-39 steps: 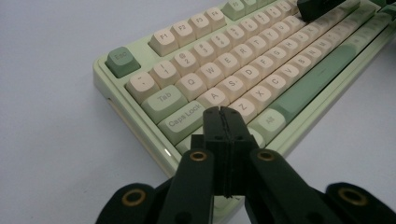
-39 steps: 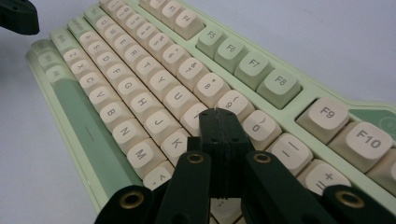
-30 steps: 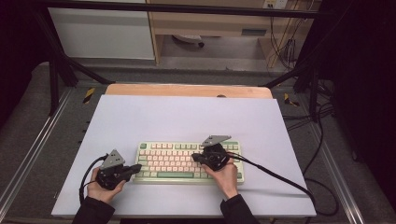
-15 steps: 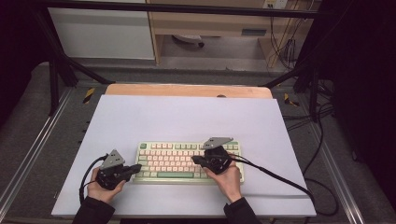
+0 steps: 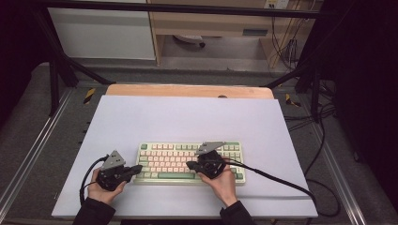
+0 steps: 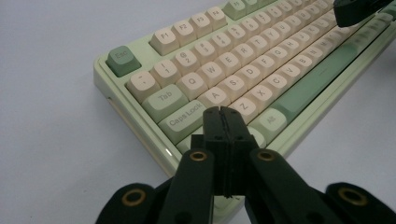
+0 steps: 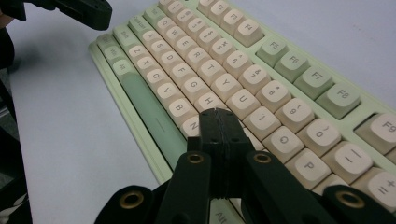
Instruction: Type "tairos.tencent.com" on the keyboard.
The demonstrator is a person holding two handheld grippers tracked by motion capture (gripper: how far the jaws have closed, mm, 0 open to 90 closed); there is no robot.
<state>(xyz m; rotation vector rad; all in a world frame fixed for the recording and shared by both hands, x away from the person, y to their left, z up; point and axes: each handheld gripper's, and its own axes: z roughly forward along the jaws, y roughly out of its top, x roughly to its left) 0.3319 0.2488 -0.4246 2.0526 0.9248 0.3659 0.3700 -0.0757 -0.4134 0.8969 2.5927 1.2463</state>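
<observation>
A pale green keyboard (image 5: 164, 157) with cream keys lies near the front of the white table top (image 5: 187, 117). My left gripper (image 5: 139, 168), held in a hand, points at the keyboard's near left corner. In the left gripper view its jaws (image 6: 222, 113) are pressed together just above the keys below Caps Lock on the keyboard (image 6: 243, 70). My right gripper (image 5: 189, 165) is over the middle of the keyboard. Its shut tip (image 7: 217, 113) hovers over the letter keys near J on the keyboard (image 7: 224, 65). Neither holds anything.
A black cable (image 5: 281, 180) trails from the right gripper across the table to its right edge. A wooden board (image 5: 187, 90) borders the table's far edge. Metal frame rails (image 5: 28, 150) run along both sides, with loose cables (image 5: 324, 136) on the floor at right.
The right gripper has shifted slightly left and toward the near edge over the keys. The left gripper has stayed put, and both pairs of jaws remain shut.
</observation>
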